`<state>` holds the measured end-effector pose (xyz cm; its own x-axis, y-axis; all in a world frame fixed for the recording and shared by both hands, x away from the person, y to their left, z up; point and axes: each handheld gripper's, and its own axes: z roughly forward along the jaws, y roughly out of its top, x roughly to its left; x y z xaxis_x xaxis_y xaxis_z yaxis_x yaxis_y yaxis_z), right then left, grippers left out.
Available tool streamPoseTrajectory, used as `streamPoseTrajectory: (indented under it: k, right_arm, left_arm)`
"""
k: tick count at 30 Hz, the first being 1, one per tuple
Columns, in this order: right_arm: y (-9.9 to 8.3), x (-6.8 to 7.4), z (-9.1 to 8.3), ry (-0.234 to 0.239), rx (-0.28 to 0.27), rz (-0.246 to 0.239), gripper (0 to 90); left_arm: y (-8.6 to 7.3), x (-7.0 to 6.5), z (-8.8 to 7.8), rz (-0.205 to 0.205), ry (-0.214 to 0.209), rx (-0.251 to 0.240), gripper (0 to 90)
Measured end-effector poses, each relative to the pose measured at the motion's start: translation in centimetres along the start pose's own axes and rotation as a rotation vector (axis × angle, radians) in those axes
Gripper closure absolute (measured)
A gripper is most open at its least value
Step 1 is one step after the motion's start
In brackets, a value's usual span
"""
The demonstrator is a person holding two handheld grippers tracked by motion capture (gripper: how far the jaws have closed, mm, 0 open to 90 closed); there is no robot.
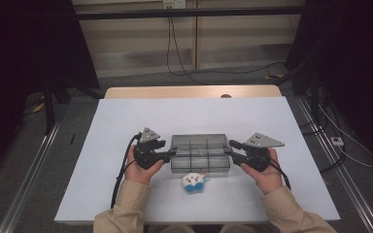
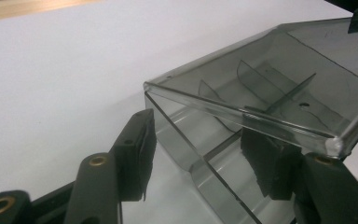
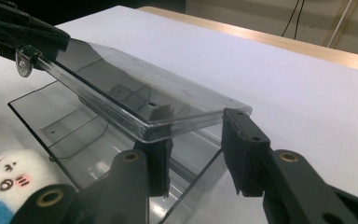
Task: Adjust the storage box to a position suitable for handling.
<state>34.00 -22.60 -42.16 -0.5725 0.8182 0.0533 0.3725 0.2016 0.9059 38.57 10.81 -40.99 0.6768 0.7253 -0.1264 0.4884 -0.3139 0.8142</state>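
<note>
The clear box [image 1: 200, 154] is sitting in the middle of the white tabletop [image 1: 126, 121], with little walls inside that split it into compartments. Its lid [image 2: 261, 93] is lifting up at a slant, so the box is standing partly open.

The left gripper [image 1: 169, 154] is reaching in at the box's left end. Its jaws are standing about halfway apart around the corner, one outside and one behind the clear wall, probably to keep the box from sliding. I cannot tell if the pads are pressing.

The right gripper [image 1: 234, 151] is at the right end. Its jaws are fairly narrow, standing on either side of the lid's edge, probably to tip the lid up.

A small soft toy [image 1: 194, 182] with a face is lying just in front of the box, maybe waiting to go in.
</note>
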Motion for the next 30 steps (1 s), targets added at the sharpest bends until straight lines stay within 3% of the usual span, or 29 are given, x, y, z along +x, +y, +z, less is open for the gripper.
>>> streamPoseTrajectory:
  k: [7,14,18,30]
  right_arm:
    - [0.2,-0.4,0.4,-0.002,-0.016,0.014,67.7]
    - [0.5,-0.7,0.7,-0.003,-0.023,0.021,67.6]
    - [0.5,-0.9,1.0,-0.01,-0.032,0.023,68.3]
    - [0.7,-1.4,1.9,-0.02,-0.039,0.033,66.8]
  left_arm:
    - [0.4,0.1,0.1,0.013,-0.001,-0.018,52.3]
    - [0.9,0.1,0.6,0.053,-0.007,-0.019,57.8]
    - [1.1,0.1,0.9,0.053,-0.012,-0.027,63.5]
    - [1.7,0.4,1.4,0.05,-0.002,-0.042,64.5]
